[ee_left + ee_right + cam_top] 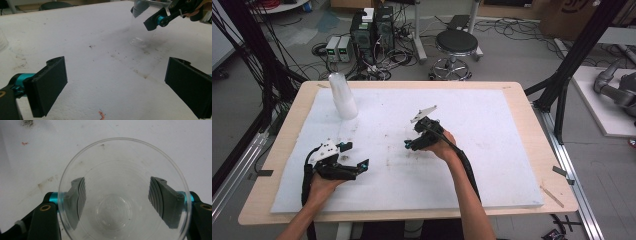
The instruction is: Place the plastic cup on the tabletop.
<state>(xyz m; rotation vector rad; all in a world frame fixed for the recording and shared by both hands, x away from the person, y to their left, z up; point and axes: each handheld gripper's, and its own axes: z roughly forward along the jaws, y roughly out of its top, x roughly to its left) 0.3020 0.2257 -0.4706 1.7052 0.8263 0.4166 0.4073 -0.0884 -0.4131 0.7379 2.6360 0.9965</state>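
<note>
A clear plastic cup (113,218) stands upright on the white foam mat (492,150), right of the mat's middle. My right gripper (117,200) reaches down around it, one jaw on each side of its wall below the rim. The cup looks round and unsqueezed, so the jaws seem to stand just off it. In the left gripper view the same cup (140,37) rests on the mat with the right gripper (145,18) at its upper part. My left gripper (353,155) lies low over the mat at the front left, open (115,82) and holding nothing.
A tall stack of clear cups (343,97) stands at the mat's back left. The mat has dirty smudges, and a small red scrap (102,115) lies near the left gripper. Beyond the wooden table (532,120) are a stool (456,45), computer boxes (372,30) and cables.
</note>
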